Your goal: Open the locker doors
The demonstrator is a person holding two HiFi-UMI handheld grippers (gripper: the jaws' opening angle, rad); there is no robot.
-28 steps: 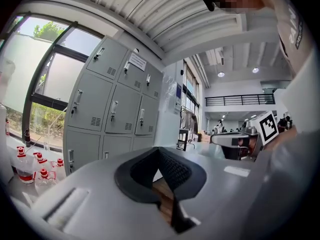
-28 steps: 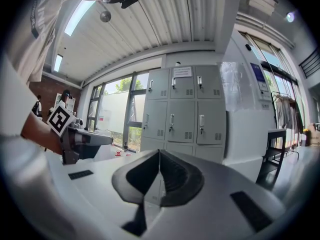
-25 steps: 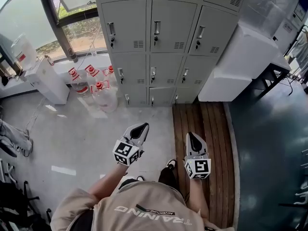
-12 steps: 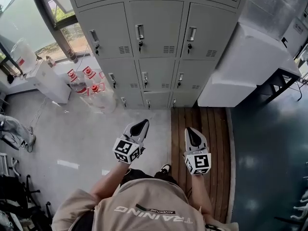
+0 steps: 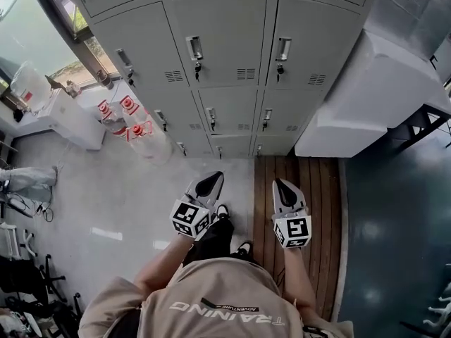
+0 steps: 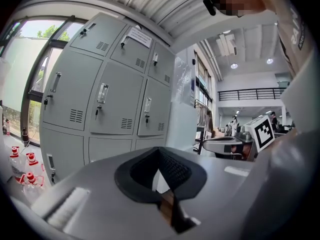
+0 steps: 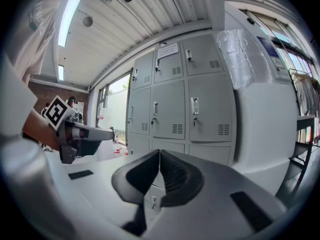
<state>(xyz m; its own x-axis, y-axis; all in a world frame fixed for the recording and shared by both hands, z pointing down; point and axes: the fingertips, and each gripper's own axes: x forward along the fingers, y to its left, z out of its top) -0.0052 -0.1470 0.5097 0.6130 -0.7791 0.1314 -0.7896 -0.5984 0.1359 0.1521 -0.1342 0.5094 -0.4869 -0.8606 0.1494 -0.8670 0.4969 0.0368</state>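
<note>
Lockers [image 5: 218, 55] ahead of you, all shut, well apart from both grippers. Your left gripper [image 5: 209, 184]: jaws together, nothing held. Your right gripper [image 5: 281, 186]: same, tips meeting, above boards [image 5: 313, 189]. Bottles [image 5: 134, 129] left of lockers.

The person is holding the grey two-jaw left gripper [image 5: 211, 182] and the matching grey right gripper [image 5: 282, 186] side by side, near the body. Both are pointing to the far side. The left forearm [image 5: 163, 265] and right forearm [image 5: 296, 280] are reaching forward. Each pair of jaws is pressing together, gripping nothing.
</note>
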